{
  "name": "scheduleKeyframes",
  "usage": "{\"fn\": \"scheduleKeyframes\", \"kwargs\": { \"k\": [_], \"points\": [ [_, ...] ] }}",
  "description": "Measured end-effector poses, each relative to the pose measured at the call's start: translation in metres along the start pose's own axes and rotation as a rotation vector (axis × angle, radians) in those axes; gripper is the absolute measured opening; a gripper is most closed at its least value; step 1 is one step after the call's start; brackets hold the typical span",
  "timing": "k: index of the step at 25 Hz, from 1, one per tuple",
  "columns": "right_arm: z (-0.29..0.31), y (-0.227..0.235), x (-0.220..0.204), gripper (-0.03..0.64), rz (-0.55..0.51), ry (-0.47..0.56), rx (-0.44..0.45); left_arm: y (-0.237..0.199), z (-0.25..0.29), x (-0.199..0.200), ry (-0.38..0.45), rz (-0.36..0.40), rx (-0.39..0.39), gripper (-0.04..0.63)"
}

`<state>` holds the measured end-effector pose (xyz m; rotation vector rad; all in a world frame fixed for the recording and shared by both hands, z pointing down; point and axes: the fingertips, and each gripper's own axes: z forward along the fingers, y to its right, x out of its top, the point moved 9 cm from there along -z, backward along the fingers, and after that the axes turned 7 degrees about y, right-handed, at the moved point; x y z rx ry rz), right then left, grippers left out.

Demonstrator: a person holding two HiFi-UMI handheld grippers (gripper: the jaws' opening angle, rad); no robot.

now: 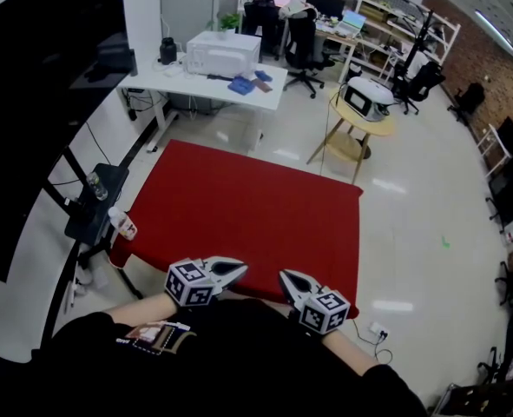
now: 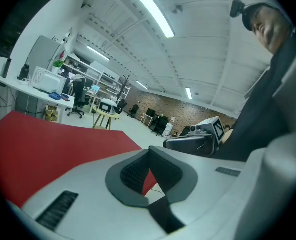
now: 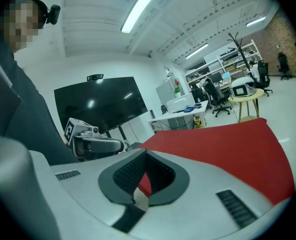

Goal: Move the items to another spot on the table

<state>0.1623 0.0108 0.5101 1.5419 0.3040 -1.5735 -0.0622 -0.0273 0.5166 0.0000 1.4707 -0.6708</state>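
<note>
The red counter (image 1: 247,207), with the left tongs (image 1: 239,270) and right tongs (image 1: 287,278) both clenched.
Both tongs hang side by side over the counter's near edge, close to the person's body, tips turned toward each other. Each pair is pressed together with nothing in it (where the items are, I cannot tell).

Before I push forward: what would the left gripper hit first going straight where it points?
Probably the right gripper, whose tip faces the left gripper across a small gap, though depth is unclear.
</note>
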Motion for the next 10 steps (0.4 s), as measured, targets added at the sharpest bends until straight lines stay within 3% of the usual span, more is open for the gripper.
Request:
{"fn": "scheduleKeyframes", "kwargs": {
  "k": [10],
  "points": [
    [-0.0059,-0.0019,-0.0025,-0.017,-0.002,0.001,0.002,0.0043,-0.0012,-0.0021,-0.002,-0.009,-0.003,-0.008]
  ]
}}
